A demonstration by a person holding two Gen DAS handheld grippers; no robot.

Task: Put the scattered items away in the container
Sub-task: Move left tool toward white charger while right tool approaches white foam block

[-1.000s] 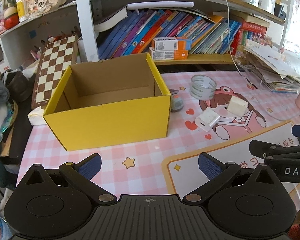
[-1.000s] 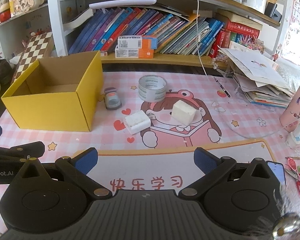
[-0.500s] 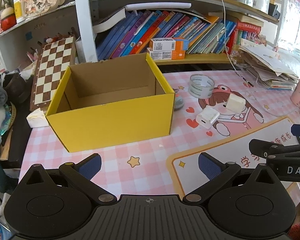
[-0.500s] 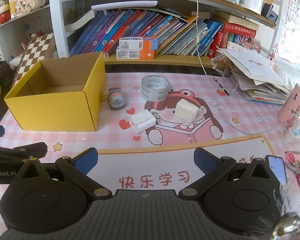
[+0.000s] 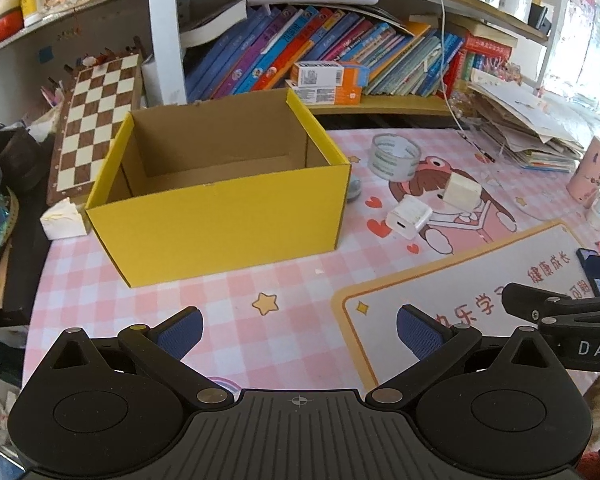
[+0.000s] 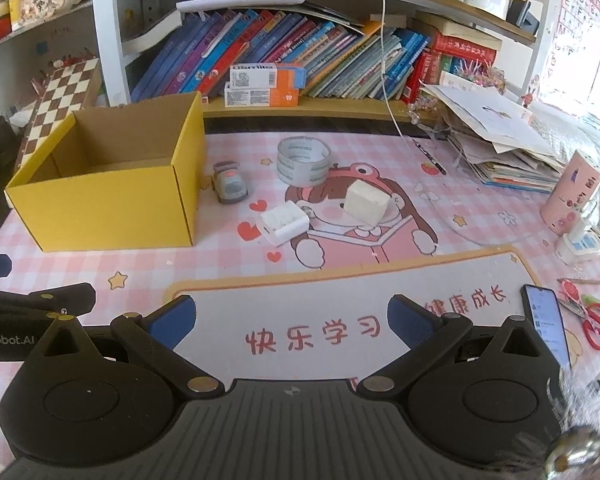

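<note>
- My left fingers [image 5: 298, 330] hang spread wide over the pink checked mat [image 5: 228, 300] on the counter, pinching nothing; my right fingers [image 6: 292, 320] are spread the same way above the mat's lettered panel, also empty.
- Over the last second both views have pulled back and risen a little: the yellow cardboard box [image 5: 220, 216] sits smaller and further off, and more of the mat shows in front of me. No item has shifted. I judge I am still lining up, with no pick begun.
- Past my right fingers lies the white charger block [image 6: 284, 224], apart from the box, and just beyond it the cream cube [image 6: 367, 202].
- A small grey toy car [image 6: 229, 186] sits just beside the box's right wall, half hidden from the left view.
- Further back stands the clear tape roll [image 6: 303, 161], upright on its edge ring.
- The box is open-topped, and what I can see of its brown floor is bare; all four items remain outside it.
</note>
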